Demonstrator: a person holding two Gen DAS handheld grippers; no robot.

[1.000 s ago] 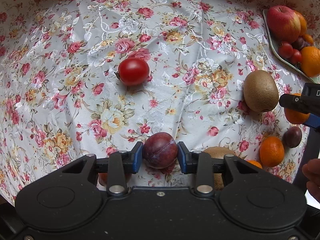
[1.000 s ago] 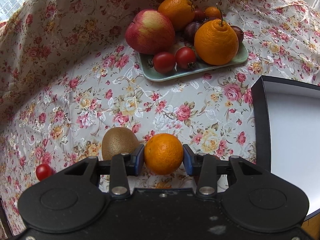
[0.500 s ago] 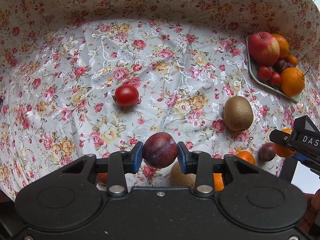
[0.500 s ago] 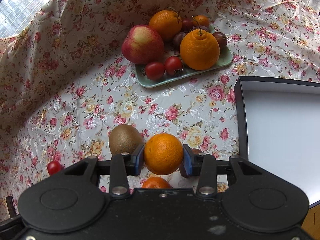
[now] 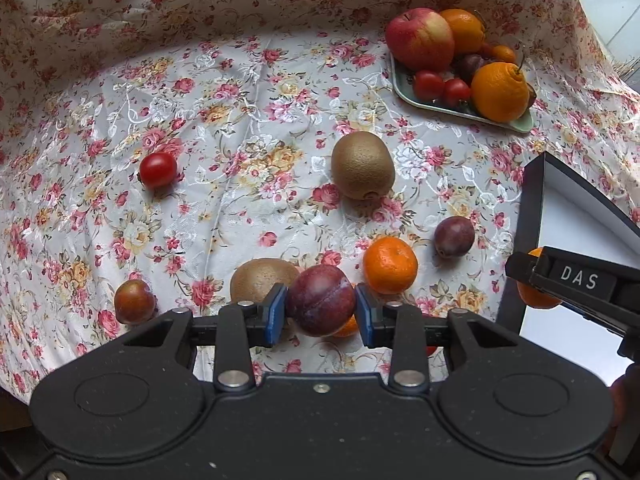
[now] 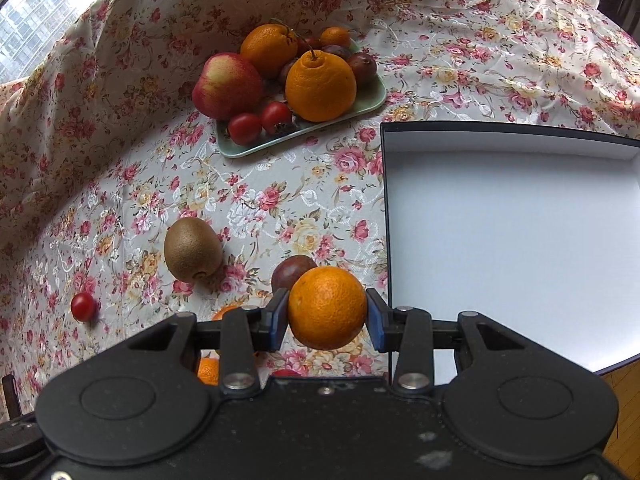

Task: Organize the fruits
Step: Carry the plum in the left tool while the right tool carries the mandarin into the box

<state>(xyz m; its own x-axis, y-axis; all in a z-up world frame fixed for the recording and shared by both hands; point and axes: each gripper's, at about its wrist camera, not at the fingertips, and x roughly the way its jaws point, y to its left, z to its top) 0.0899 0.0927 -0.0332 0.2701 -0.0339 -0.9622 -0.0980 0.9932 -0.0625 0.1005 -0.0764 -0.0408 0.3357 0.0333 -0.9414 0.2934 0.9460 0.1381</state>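
My left gripper [image 5: 320, 314] is shut on a dark red plum [image 5: 320, 300], held above the flowered cloth. My right gripper [image 6: 327, 322] is shut on a small orange [image 6: 326, 307], close to the left wall of the black box with a white inside [image 6: 508, 236]. In the left wrist view the right gripper's finger marked DAS shows at the right edge with that orange [image 5: 534, 300] behind it, over the box [image 5: 576, 204]. Loose on the cloth lie two kiwis [image 5: 362, 166] [image 5: 262, 278], an orange [image 5: 390, 265], two plums [image 5: 454, 237] [image 5: 134, 301] and a cherry tomato [image 5: 158, 169].
A pale green tray [image 6: 360, 110] at the back holds an apple [image 6: 227, 85], big oranges [image 6: 320, 85], tomatoes and plums. The cloth rises in folds behind and to the left. A person's hand [image 5: 618, 404] shows at the right edge of the left wrist view.
Both grippers have risen and moved right with their fruit. The box has come wider into the right wrist view and now shows in the left wrist view.
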